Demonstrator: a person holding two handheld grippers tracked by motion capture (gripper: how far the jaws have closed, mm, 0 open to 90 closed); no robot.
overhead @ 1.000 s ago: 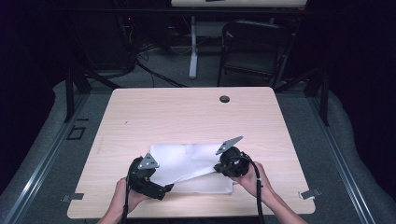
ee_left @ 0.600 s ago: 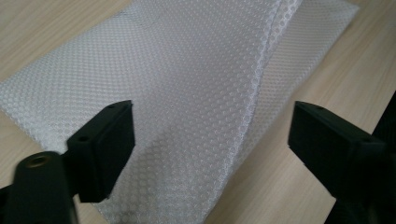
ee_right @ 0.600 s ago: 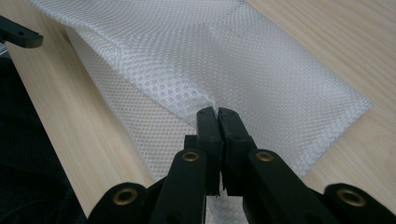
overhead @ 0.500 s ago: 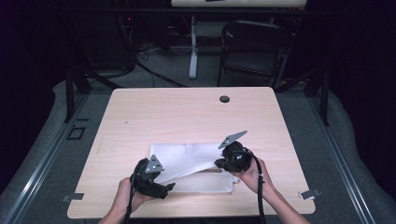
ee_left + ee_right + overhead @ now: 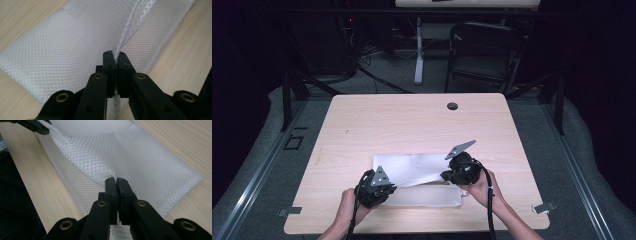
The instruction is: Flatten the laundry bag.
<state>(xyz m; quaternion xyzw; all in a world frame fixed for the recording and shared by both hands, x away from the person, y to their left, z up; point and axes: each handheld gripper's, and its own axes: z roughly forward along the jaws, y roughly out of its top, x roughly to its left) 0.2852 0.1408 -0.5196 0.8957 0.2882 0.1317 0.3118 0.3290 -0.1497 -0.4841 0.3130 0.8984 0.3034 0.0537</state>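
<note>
A white mesh cloth (image 5: 412, 170) lies on the wooden table (image 5: 412, 125) near its front edge, partly folded over itself. My left gripper (image 5: 384, 186) is shut on the cloth's near left edge; in the left gripper view the mesh cloth (image 5: 75, 42) is pinched between the closed jaws of that gripper (image 5: 115, 56). My right gripper (image 5: 447, 176) is shut on the raised edge at the right, and the right gripper view has the mesh cloth (image 5: 130, 152) clamped in the gripper (image 5: 115, 180). The held edge stretches between the two grippers, lifted off the table.
A small black round cap (image 5: 452, 106) sits near the table's far edge. Behind the table stand a dark chair (image 5: 482, 50) and a white desk leg (image 5: 418, 50). The far half of the table is bare wood.
Both grippers have drawn the held cloth edge toward the table's front, folding the cloth over itself. The left gripper moved slightly right and nearer.
</note>
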